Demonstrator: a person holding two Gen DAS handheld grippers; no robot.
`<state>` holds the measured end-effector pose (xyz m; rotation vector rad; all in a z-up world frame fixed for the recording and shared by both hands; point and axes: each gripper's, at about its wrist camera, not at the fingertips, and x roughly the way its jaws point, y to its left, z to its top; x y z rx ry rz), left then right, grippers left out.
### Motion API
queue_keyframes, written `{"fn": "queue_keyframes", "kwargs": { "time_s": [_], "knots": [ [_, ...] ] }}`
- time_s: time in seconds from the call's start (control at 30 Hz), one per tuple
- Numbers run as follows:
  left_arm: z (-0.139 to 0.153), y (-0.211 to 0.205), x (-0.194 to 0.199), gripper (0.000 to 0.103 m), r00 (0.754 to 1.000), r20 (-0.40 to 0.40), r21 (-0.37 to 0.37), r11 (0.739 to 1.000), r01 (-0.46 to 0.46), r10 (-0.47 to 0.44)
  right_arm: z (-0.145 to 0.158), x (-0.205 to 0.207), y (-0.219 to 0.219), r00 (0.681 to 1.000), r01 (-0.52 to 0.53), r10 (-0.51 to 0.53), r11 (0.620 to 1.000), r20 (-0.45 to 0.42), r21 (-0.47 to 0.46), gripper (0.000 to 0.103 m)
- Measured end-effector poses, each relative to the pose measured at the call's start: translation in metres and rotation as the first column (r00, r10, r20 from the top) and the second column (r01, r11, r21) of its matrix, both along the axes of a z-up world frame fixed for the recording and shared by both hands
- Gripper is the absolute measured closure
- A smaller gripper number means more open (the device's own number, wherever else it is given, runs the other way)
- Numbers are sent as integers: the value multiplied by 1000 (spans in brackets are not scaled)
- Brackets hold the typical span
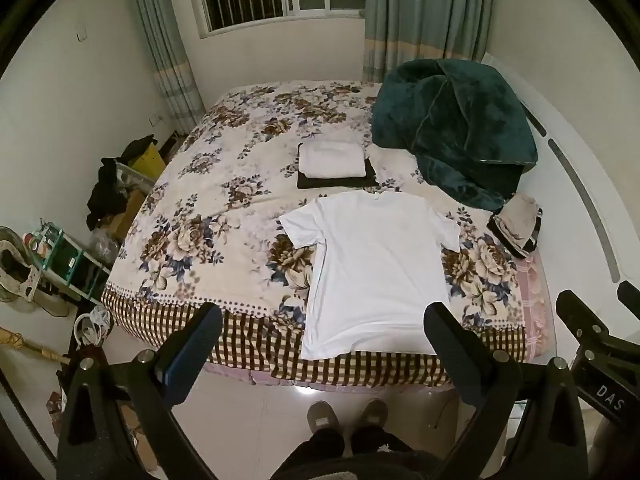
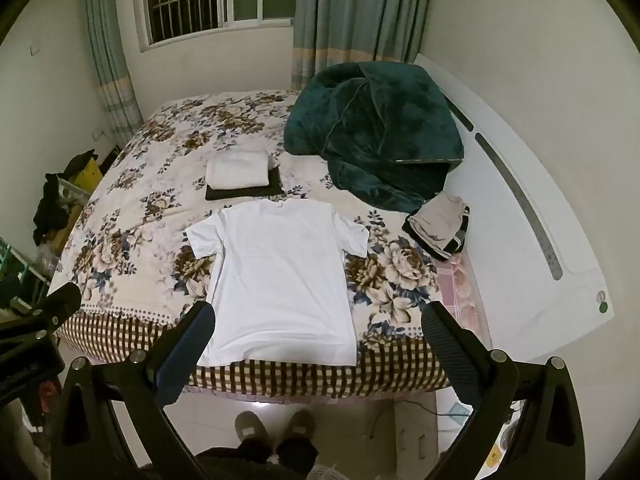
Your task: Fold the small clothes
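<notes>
A white T-shirt (image 1: 376,272) lies spread flat on the floral bed (image 1: 224,208), its hem at the near edge; it also shows in the right wrist view (image 2: 280,280). Beyond its collar a folded white garment (image 1: 332,160) rests on a folded black one (image 1: 338,181); the same stack shows in the right wrist view (image 2: 238,172). My left gripper (image 1: 322,320) is open and empty, held above the near bed edge. My right gripper (image 2: 318,320) is open and empty, also held back from the shirt; part of it shows at the right of the left wrist view (image 1: 592,344).
A dark green blanket (image 1: 452,128) is heaped at the bed's back right. A small pile of beige and black clothes (image 1: 516,226) lies by the white headboard (image 1: 576,184). Boxes, shelves and clutter (image 1: 80,248) stand left of the bed. The person's feet (image 1: 346,416) are on the tiled floor.
</notes>
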<state>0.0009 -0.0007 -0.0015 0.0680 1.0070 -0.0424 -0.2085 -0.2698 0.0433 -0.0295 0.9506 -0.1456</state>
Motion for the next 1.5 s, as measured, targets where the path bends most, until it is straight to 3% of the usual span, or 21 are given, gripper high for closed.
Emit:
{"fn": "queue_keyframes", "kwargs": {
  "time_s": [0.33,0.67,1.5],
  "knots": [
    [4,-5,-2,0,1000,23,-1,1000,-3,3,2,-4,0,1000,-11,11,1000,8,-12,0],
    [15,-11,0,0,1000,29,-6,1000,3,-3,22,-5,5,1000,-11,11,1000,23,-14,0],
    [29,-9,-2,0,999,45,-21,1000,0,1,28,-9,8,999,-12,12,1000,31,-21,0]
  ]
}}
